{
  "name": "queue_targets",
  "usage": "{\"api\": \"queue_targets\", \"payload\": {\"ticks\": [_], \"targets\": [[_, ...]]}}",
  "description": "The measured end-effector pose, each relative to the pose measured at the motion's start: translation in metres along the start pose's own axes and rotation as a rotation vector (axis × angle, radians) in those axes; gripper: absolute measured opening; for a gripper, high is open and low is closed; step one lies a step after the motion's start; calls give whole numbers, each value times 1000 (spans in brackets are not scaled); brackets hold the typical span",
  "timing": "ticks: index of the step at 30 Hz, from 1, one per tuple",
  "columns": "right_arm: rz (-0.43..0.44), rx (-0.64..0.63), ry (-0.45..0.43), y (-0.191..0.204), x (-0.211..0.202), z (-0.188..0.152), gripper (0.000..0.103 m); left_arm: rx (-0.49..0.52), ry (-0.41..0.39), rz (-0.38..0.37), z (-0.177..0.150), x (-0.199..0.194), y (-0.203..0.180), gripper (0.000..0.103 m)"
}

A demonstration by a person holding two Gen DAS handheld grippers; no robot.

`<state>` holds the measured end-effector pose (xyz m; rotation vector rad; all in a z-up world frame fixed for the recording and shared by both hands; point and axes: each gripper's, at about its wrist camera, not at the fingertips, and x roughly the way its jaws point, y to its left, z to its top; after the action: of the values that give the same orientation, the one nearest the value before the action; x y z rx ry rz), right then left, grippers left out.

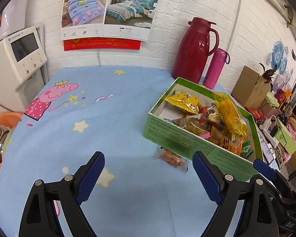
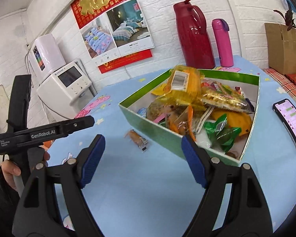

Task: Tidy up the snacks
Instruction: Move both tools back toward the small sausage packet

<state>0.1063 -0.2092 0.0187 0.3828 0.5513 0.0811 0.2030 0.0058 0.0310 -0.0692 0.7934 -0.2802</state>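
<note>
A green cardboard box [image 1: 189,144] [image 2: 152,127] full of mixed snack packets stands on the blue cartoon tablecloth. A large yellow bag [image 1: 229,116] [image 2: 182,85] lies on top of the pile. One small orange snack packet [image 1: 171,157] [image 2: 138,139] lies loose on the cloth just in front of the box. My left gripper [image 1: 149,174] is open and empty, hovering over the cloth in front of that packet. My right gripper [image 2: 143,161] is also open and empty, its right finger close to the box's near wall. The left gripper's body [image 2: 39,132] shows in the right wrist view, held by a hand.
A dark red thermos jug [image 1: 193,49] [image 2: 195,35] and a pink bottle [image 1: 216,68] [image 2: 223,41] stand behind the box by the wall. A phone [image 2: 290,124] lies to the right of the box. A white machine [image 1: 15,63] [image 2: 65,90] stands left of the table; cluttered goods [image 1: 266,106] sit to the right.
</note>
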Motion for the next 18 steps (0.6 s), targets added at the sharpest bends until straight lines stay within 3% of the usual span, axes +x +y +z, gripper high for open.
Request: {"api": "queue_targets", "payload": {"ticks": [7,11,16,18], "targets": [[-16,3,85,3,18,-13,79,28,30,7,-7,19,1,92],[-13,9,124,2,29,-17,78,60,52,-49,-9,35,-4,91],[-9,27,160,-5,37,-24,77,124,99,-131,-10,58,-13,66],[-9,29,163,-7,38,-25,77,155,120,-157,-10,68,-20,63]]}}
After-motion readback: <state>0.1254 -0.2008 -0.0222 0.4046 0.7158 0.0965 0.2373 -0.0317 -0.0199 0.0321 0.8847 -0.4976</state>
